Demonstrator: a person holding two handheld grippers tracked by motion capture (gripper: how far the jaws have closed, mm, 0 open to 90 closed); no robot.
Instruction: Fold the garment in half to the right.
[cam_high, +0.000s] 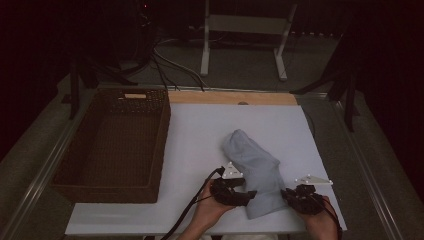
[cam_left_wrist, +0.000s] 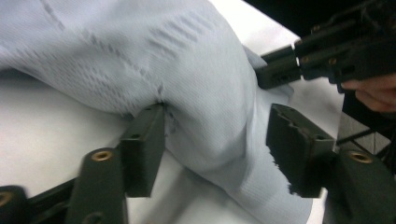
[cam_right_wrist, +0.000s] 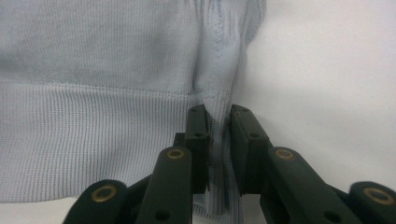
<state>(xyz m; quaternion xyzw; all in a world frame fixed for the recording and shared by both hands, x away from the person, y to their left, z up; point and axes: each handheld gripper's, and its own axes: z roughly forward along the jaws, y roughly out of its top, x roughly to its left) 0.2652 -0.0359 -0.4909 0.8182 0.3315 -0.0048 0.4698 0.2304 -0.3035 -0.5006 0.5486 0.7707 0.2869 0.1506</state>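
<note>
While the right tongs are clenched on a pinch of the ribbed hem of the pale blue garment, the left tongs stand released: their jaws are spread with a fold of the cloth lying between them, one pad brushing it and the other clear of it, so nothing is gripped on that side. From above, the garment lies folded into a narrow bundle on the white desk, near the person's edge, with the left tongs at its left side and the right tongs at its lower right corner. The brown wicker basket sits at the left of the desk, apart from the garment and with nothing in it. Judging by how things lie, the folding looks largely done, and the likely remainder is a last tuck or smoothing and then carrying the bundle over into the basket; that transfer has not begun, since the cloth rests flat on the desk.
</note>
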